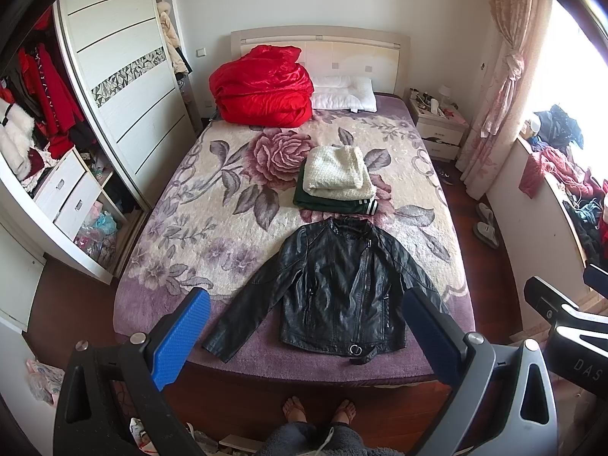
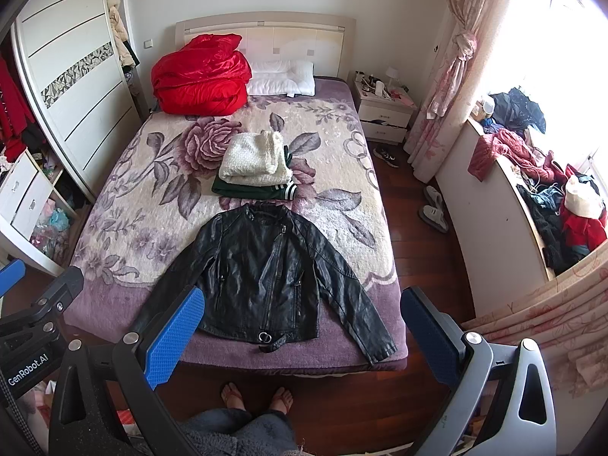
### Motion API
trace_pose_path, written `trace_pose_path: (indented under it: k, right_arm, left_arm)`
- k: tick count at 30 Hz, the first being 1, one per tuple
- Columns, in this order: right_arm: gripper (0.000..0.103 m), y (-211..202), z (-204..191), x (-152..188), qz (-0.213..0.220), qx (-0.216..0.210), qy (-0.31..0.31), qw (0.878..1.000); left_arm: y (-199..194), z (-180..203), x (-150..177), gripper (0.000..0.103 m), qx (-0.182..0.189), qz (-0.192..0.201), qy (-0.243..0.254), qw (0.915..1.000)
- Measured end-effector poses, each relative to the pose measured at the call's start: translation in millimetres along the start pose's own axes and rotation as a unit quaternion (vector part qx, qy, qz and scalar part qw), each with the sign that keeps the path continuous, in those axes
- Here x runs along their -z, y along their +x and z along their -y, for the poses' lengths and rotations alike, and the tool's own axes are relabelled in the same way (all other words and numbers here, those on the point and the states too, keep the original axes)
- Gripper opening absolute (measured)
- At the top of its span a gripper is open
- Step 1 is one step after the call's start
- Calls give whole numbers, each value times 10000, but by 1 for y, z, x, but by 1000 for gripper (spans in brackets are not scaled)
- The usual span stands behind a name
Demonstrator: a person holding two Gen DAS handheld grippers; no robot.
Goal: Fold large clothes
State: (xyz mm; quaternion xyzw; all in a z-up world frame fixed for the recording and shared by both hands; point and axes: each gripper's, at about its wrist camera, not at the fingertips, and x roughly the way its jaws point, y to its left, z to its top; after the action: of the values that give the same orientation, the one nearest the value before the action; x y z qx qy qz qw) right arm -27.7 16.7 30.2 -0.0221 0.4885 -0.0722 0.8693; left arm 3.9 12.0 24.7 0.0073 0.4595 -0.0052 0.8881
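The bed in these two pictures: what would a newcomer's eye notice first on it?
First, the black leather jacket, spread flat with its sleeves out at the foot of the bed. Next, the bright red quilt, heaped against the headboard beside a white pillow. Between them lies a folded cream sweater on top of a dark green garment; both grippers hang open above the near edge.

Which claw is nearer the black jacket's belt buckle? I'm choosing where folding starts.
Hard to call, perhaps left. The black jacket's belt buckle sits right of centre between the left claw fingers, left of centre for the right claw.
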Motion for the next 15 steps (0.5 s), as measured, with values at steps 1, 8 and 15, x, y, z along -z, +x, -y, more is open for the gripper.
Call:
trace_pose_path:
  k: [1,8,15]
  right_arm:
    - [103,0,-1,0,4,-1,-1,10000]
    - [103,1,0,1,5,-1,-8,10000]
    - [103,3,1,0,10,4,-1,10000]
  left_arm:
    - [-1,0,-2,103,-5,2,7,10000]
    - [0,-1,0,103,2,8,-1,10000]
    - [-1,-1,0,103,5,10,8,10000]
